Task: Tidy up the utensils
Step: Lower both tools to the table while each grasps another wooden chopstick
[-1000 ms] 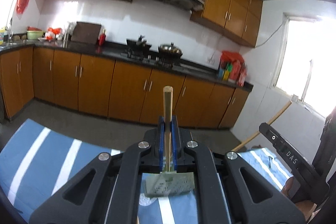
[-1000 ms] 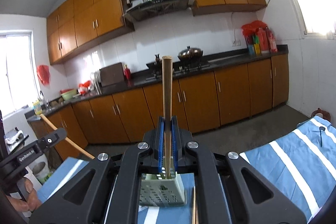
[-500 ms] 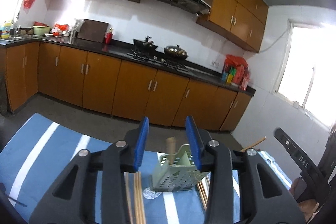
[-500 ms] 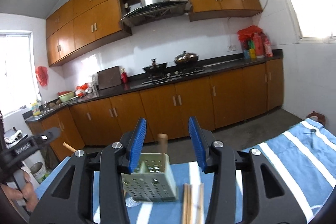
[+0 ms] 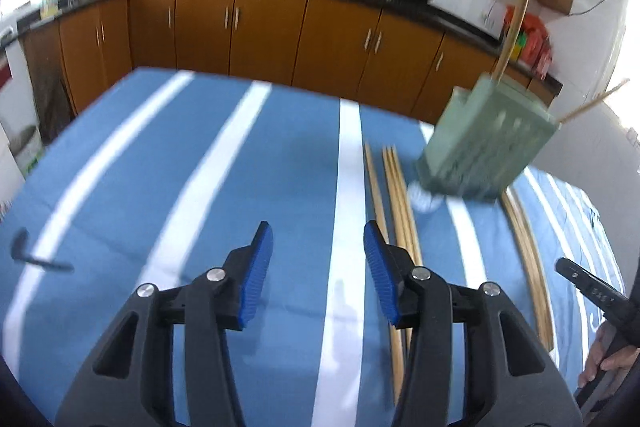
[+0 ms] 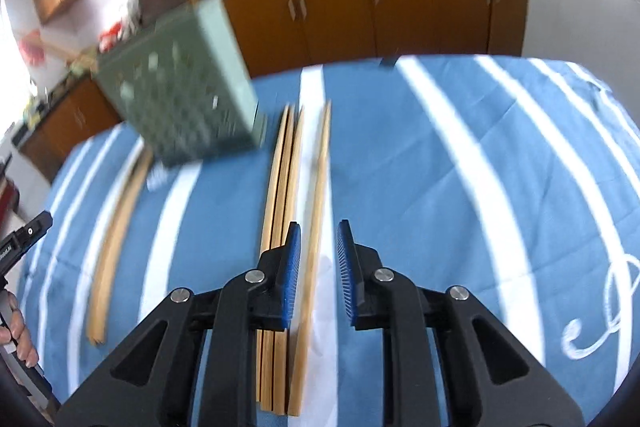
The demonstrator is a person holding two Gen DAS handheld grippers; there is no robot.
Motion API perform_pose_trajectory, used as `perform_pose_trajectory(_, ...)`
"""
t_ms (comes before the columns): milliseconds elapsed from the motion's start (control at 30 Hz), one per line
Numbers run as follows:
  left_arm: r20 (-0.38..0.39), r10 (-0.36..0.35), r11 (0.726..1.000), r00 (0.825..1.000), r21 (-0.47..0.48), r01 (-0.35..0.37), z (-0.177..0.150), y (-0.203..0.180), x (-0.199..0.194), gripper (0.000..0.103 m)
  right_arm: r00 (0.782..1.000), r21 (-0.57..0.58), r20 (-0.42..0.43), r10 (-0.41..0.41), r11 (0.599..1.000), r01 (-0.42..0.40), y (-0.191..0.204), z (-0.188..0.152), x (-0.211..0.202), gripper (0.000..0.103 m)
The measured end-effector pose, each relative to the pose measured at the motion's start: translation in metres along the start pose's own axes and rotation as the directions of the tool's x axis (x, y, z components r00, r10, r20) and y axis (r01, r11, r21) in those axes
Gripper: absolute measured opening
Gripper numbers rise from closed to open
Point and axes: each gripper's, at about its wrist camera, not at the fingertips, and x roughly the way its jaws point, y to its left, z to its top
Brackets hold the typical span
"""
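Note:
A pale green perforated holder (image 5: 484, 143) (image 6: 184, 99) stands on the blue striped cloth (image 5: 200, 167) with two wooden chopsticks (image 5: 516, 7) sticking out of it. My left gripper (image 5: 318, 267) hangs low over bare cloth, its jaws opening with nothing between them. A bundle of chopsticks (image 5: 396, 195) lies just right of its right finger. My right gripper (image 6: 320, 267) is low over another bundle (image 6: 282, 187). Its jaws are closing around a single chopstick (image 6: 320, 167) that lies between them, and the pads are not touching it.
More chopsticks (image 5: 528, 255) (image 6: 116, 239) lie beyond the holder. A small black object (image 5: 24, 255) rests at the cloth's left edge. A hand (image 5: 600, 359) (image 6: 16, 331) holds each neighbouring gripper at the frame edges. Kitchen cabinets (image 5: 260, 27) stand behind the table.
Each gripper was shut on an upright chopstick above the holder, then opened and left it in the holder. Both have since dropped and tilted down close to the cloth.

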Motion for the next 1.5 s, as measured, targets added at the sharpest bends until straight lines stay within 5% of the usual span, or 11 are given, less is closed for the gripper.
perform_pose_trajectory(167, -0.045, -0.029, 0.999, 0.999, 0.029, 0.03, -0.012, -0.008, 0.012, 0.045, 0.998, -0.042, -0.035, -0.052, 0.998, 0.05, 0.006, -0.012, 0.017, 0.008)
perform_pose_trajectory(467, -0.144, -0.093, 0.992, 0.985, 0.074, 0.105, -0.021, -0.04, 0.034, 0.021, 0.994, -0.022, -0.01, -0.113, 0.993, 0.113, -0.008, -0.009, 0.012, 0.008)
perform_pose_trajectory(733, -0.164, -0.105, 0.988, 0.981, 0.098, 0.122, -0.025, -0.05, 0.039, 0.02, 0.994, -0.028, -0.002, -0.112, 0.993, 0.112, -0.007, -0.009, 0.012, 0.008)
perform_pose_trajectory(1100, -0.139, 0.026, 0.982, 0.99, 0.188, 0.001, -0.025, -0.055, 0.044, 0.008, 0.994, -0.063, -0.001, -0.107, 0.992, 0.106, 0.001, -0.014, 0.011, 0.008)
perform_pose_trajectory(1500, -0.113, 0.066, 0.992, 0.991, 0.115, -0.052, -0.004, -0.011, 0.053, 0.009, 0.99, -0.032, 0.004, -0.144, 0.989, 0.144, -0.015, -0.002, 0.018, 0.008)
